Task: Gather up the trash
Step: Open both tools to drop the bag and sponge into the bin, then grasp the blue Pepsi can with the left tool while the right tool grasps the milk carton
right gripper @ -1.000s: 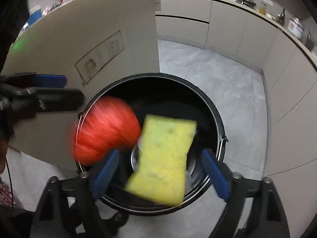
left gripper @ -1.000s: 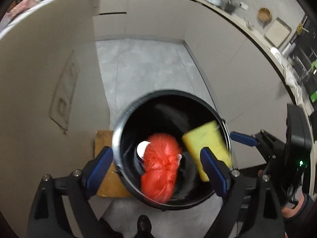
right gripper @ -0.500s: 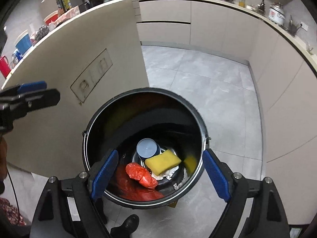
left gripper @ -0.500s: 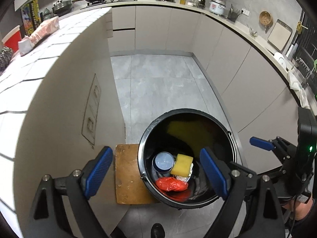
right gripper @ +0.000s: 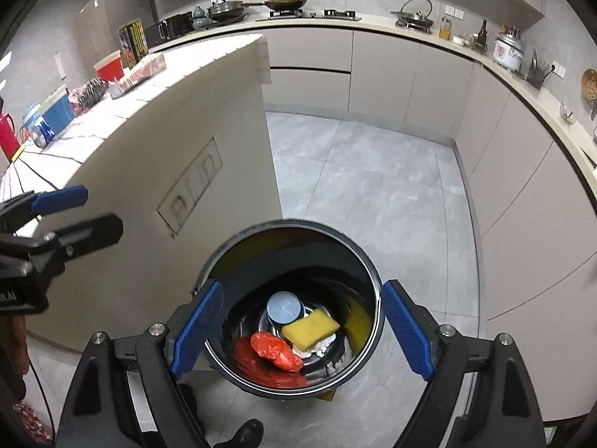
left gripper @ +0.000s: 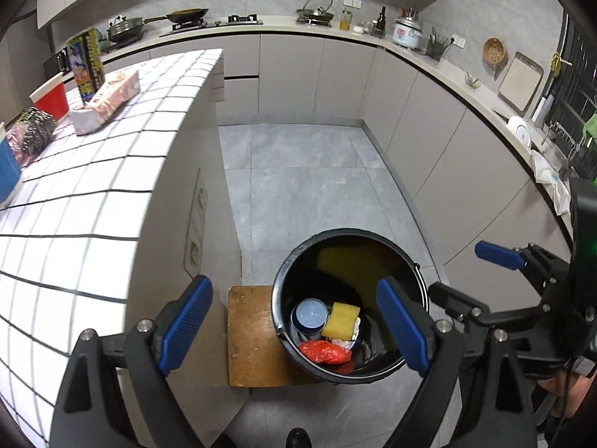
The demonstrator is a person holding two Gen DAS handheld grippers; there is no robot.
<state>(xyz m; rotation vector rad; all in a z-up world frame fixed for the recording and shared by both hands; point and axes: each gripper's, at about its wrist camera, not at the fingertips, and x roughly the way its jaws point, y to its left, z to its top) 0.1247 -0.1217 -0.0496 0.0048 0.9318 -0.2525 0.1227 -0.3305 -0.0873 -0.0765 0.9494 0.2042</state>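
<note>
While both jaws gape empty, yellow sponge (right gripper: 310, 327), crumpled red bag (right gripper: 276, 351), black bucket (right gripper: 367, 261)

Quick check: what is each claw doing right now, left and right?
Left claw: open, holding nothing.
Right claw: open, holding nothing.

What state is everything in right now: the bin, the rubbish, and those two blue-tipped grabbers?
Black bin: upright, lidless, on a wooden board.
Yellow sponge: lying inside the bin.
Red bag: crumpled inside the bin.
Blue cup: inside the bin.
Left hand-held gripper: open, empty.
Right hand-held gripper: open, empty.
</note>
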